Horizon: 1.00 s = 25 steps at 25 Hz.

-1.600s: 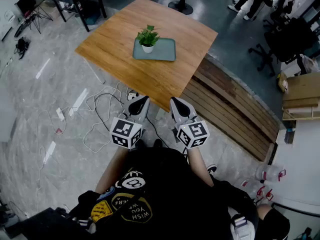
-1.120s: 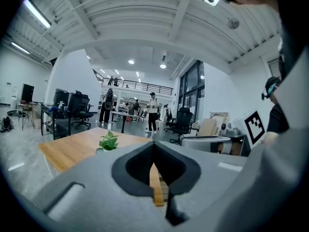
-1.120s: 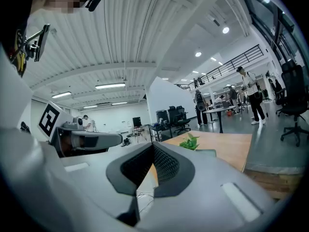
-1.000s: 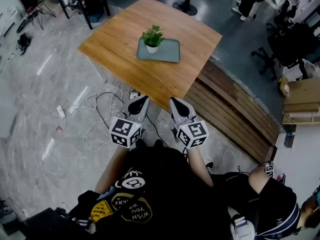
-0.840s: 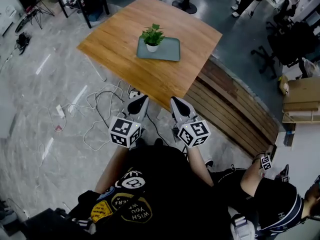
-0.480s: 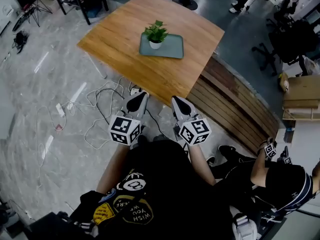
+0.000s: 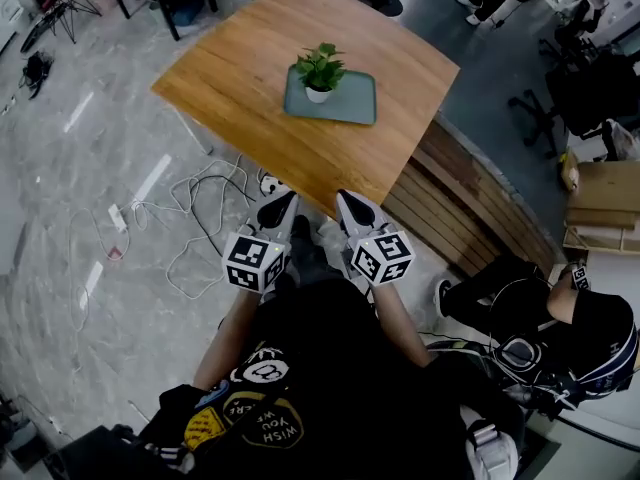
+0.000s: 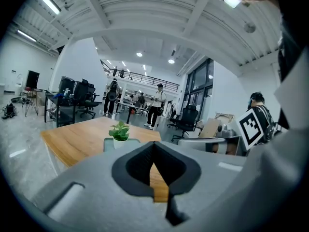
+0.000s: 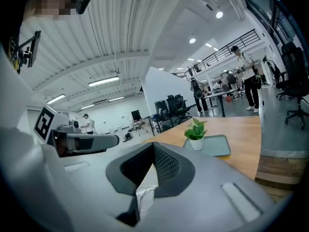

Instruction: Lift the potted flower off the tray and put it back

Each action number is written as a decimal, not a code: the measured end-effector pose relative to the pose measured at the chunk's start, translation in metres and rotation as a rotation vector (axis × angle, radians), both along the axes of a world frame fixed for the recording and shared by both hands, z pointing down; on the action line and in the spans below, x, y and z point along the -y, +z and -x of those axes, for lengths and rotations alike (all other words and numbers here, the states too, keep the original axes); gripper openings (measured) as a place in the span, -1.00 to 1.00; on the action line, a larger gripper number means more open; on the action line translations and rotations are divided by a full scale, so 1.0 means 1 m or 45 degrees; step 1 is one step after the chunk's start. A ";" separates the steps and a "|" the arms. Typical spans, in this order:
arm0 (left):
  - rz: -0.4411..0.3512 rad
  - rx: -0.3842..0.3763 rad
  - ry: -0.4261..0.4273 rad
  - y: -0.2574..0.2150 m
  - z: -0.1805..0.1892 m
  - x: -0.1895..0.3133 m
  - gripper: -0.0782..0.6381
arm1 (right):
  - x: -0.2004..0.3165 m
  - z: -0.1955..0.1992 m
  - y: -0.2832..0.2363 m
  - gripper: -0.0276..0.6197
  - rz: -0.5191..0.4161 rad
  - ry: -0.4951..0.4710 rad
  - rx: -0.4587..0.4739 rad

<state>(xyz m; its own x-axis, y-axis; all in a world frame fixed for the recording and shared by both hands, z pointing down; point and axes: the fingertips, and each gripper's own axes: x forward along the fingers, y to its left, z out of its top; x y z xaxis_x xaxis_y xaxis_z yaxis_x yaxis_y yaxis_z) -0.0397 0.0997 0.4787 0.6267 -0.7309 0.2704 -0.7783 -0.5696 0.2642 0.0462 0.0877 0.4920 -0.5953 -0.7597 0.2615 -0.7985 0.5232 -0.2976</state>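
A small green potted flower (image 7: pixel 320 70) in a white pot stands on a grey-green tray (image 7: pixel 352 103) near the middle of a square wooden table (image 7: pixel 240 78). In the head view my left gripper (image 7: pixel 278 206) and right gripper (image 7: pixel 350 206) are held side by side just short of the table's near corner, well away from the flower. Both are shut and empty, their tips pointing at the table. The left gripper view shows the flower (image 8: pixel 119 131) far ahead beyond my left gripper (image 8: pixel 154 149). The right gripper view shows the flower (image 9: pixel 195 132) on its tray (image 9: pixel 218 147) beyond my right gripper (image 9: pixel 153 153).
Loose white cables (image 7: pixel 195 223) lie on the stone floor left of the grippers. A slatted wooden platform (image 7: pixel 480 218) runs along the table's right side. A person in black (image 7: pixel 560 318) crouches at the lower right. Cardboard boxes (image 7: pixel 605 193) and office chairs stand further right.
Both grippers have moved toward the table's near corner and a little lower, still shut. The table looms closer. A person has come into the lower right and crouched down.
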 end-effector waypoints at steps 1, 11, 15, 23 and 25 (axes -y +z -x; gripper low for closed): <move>0.006 -0.001 -0.003 0.005 0.000 0.012 -0.79 | 0.013 0.002 0.006 -0.91 0.002 -0.007 0.001; 0.015 0.101 0.064 0.074 -0.014 0.170 -0.79 | 0.168 -0.011 0.087 -0.91 -0.017 0.010 -0.005; 0.038 0.127 0.095 0.088 -0.036 0.205 -0.79 | 0.235 -0.017 0.139 -0.64 0.026 0.000 -0.063; 0.113 0.126 0.104 0.097 -0.016 0.232 -0.79 | 0.366 -0.009 0.249 0.03 0.111 -0.003 -0.334; 0.148 0.136 0.079 0.101 0.000 0.234 -0.79 | 0.391 -0.001 0.266 0.44 0.115 -0.064 -0.367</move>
